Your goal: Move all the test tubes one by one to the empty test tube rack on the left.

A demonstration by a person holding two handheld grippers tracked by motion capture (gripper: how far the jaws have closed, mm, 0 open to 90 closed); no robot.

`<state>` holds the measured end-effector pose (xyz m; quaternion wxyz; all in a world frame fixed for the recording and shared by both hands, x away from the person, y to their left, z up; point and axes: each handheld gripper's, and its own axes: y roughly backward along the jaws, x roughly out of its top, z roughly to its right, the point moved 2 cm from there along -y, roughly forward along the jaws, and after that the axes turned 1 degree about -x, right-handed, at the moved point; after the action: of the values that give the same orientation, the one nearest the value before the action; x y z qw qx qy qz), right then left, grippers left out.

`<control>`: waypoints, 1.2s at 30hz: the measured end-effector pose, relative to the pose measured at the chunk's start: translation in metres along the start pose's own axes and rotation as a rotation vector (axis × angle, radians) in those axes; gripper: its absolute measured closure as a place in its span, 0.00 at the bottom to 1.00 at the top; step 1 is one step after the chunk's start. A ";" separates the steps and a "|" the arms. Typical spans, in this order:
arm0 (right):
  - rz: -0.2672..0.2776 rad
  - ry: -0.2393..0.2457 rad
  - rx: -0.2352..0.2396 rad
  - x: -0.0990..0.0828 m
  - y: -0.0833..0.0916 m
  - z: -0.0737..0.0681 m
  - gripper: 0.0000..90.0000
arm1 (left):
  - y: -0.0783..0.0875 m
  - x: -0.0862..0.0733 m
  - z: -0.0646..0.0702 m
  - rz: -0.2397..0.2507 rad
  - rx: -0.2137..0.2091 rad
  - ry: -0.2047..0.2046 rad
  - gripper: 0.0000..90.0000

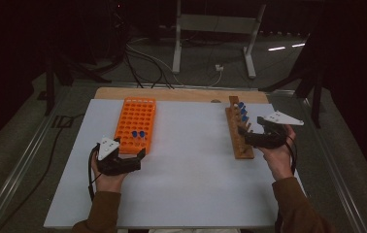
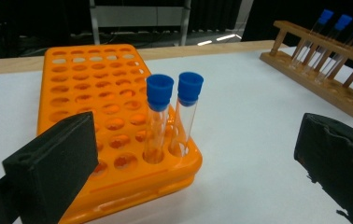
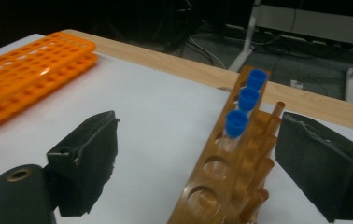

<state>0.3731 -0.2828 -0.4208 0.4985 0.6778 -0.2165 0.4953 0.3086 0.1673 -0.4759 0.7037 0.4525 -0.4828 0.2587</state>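
Observation:
An orange tube rack [image 1: 135, 121] lies at the left of the white table and holds two blue-capped tubes [image 2: 158, 116] at its near right corner. My left gripper [image 1: 129, 147] stands open just in front of that corner, nothing between its pads [image 2: 55, 158]. At the right, a wooden rack [image 1: 239, 138] carries three blue-capped tubes [image 3: 236, 123] at its far end. My right gripper [image 1: 252, 129] is open beside the near part of this rack, its pads [image 3: 321, 163] wide apart and touching no tube.
The white board [image 1: 186, 174] lies on a wooden tabletop [image 1: 181, 94]. Cables [image 1: 147, 63] and a metal stand [image 1: 215, 29] are on the dark floor beyond. The wooden rack [image 2: 324, 88] also stands far right in the left gripper view.

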 end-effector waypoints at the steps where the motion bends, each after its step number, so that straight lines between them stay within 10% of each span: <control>1: -0.002 -0.003 -0.005 0.000 -0.003 0.002 0.15 | -0.001 -0.001 0.000 -0.005 0.002 -0.001 0.01; 22: -0.102 -0.044 -0.075 -0.011 -0.059 0.027 0.83 | 0.000 -0.005 -0.005 -0.019 0.016 0.019 0.01; 36: -0.132 -0.023 -0.088 -0.009 -0.070 0.024 0.84 | 0.000 -0.005 -0.004 -0.019 0.013 0.022 0.01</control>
<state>0.4357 -0.2773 -0.4617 0.5567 0.6737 -0.1988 0.4435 0.3087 0.1713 -0.4812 0.7083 0.4588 -0.4691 0.2602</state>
